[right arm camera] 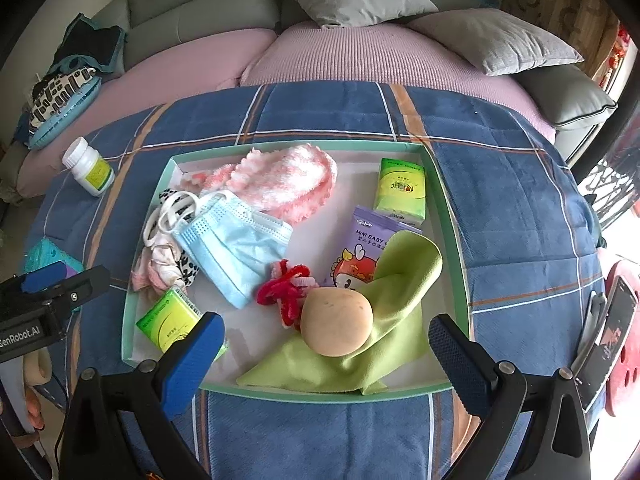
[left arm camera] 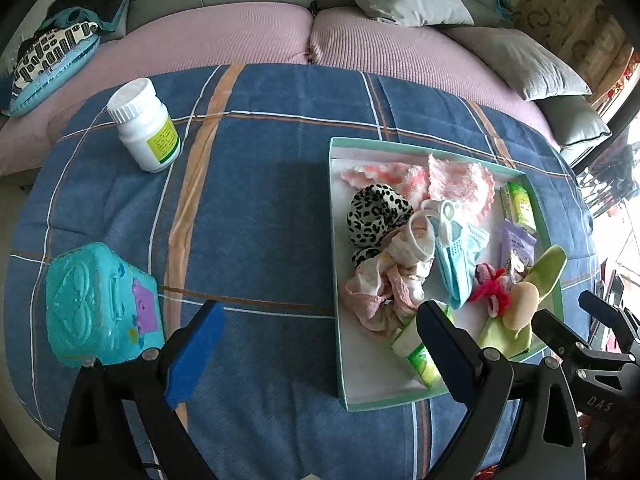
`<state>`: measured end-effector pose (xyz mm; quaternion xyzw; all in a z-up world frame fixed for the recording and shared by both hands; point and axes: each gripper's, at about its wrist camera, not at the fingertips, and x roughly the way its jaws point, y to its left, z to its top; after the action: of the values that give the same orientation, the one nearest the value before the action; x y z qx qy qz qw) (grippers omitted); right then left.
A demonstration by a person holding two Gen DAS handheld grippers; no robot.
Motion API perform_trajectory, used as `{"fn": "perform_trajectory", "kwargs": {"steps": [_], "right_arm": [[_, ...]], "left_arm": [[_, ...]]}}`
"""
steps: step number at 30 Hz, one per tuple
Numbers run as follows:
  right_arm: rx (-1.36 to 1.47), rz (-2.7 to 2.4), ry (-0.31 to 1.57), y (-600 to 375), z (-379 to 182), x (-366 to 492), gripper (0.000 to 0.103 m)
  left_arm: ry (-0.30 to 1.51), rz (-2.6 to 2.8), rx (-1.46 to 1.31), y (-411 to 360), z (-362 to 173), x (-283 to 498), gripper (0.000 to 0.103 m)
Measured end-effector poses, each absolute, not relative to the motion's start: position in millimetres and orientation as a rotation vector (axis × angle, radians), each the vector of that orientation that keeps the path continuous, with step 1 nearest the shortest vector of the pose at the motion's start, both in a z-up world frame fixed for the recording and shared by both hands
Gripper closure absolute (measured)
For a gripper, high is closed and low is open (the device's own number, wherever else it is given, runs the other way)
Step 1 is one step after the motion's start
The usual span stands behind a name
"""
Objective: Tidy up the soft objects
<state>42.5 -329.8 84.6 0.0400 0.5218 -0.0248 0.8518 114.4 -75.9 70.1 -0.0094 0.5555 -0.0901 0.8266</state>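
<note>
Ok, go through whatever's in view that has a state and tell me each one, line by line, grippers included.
left gripper: jaws open, empty, over the cloth at the tray's near-left corner.
right gripper: jaws open, empty, near the sponge.
tray: uncovered, holding the soft items.
white pill bottle: capped, upright, outside the tray.
teal toy case: shut, outside the tray.
face mask: crumpled.
green cloth: rumpled, under the sponge.

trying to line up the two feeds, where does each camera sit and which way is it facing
Left wrist: sits on the left gripper, open, above the plaid cloth left of the tray, facing the sofa; the right gripper shows at its right edge.
Right wrist: sits on the right gripper, open, over the tray's near edge, looking down at the sponge; the left gripper and fingertips show at left.
Shared: tray, face mask, white bottle.
</note>
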Motion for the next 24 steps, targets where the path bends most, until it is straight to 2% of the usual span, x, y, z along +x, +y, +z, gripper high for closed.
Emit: {"fn": "perform_trajectory", "kwargs": {"steps": [12, 24], "right_arm": [[0.106, -0.039, 1.078, -317.5, 94.1, 19.3, 0.000], [0.094, -0.010, 1.077, -290.0, 81.6, -11.6, 0.000]], "left_arm": [[1.079, -0.150, 0.047, -64.1, 84.6, 85.2, 0.006], [1.123, -0.081, 0.038, -36.2, 64.3, 50.1, 0.006]]}}
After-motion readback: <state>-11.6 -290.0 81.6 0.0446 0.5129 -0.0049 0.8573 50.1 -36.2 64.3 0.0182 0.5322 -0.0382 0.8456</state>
